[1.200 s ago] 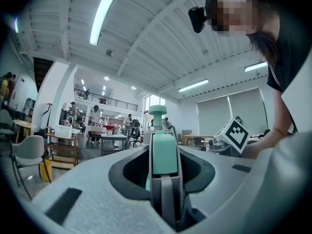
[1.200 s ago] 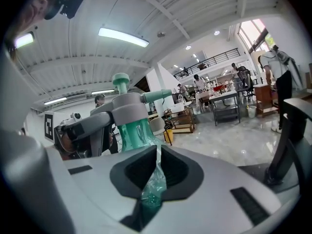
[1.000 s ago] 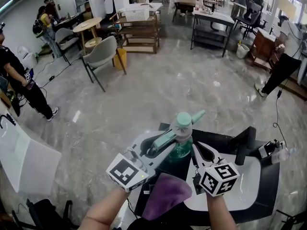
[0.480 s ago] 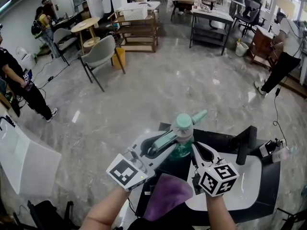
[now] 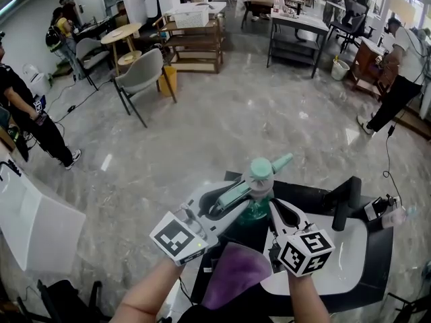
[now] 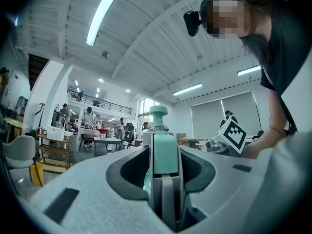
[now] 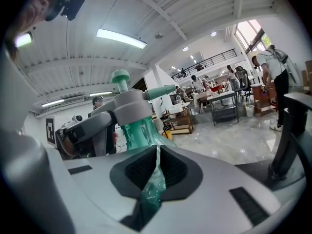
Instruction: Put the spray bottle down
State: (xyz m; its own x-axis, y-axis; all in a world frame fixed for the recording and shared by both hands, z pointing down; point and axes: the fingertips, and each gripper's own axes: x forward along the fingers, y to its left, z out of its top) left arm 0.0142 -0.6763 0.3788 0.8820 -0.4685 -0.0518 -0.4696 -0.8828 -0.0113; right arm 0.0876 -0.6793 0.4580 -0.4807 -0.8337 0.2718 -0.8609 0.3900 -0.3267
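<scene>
A spray bottle [image 5: 259, 173] with a mint-green head and a clear green body hangs upright over the black table [image 5: 313, 195]. My left gripper [image 5: 250, 188] comes in from the left, shut on the bottle's mint head and trigger [image 6: 165, 152]. From the right, my right gripper [image 5: 269, 206] meets the bottle's green body [image 7: 139, 128]. Its jaws are drawn close together, and green plastic fills the narrow slit between them [image 7: 156, 150]. The bottle's base is hidden behind the grippers.
A purple cloth [image 5: 232, 271] lies at the table's near edge under my left arm. A white tray [image 5: 347, 254] sits right of it, with a black upright post [image 5: 345, 204] and a small bottle [image 5: 396, 215] beyond. Chairs, tables and people stand across the marble floor.
</scene>
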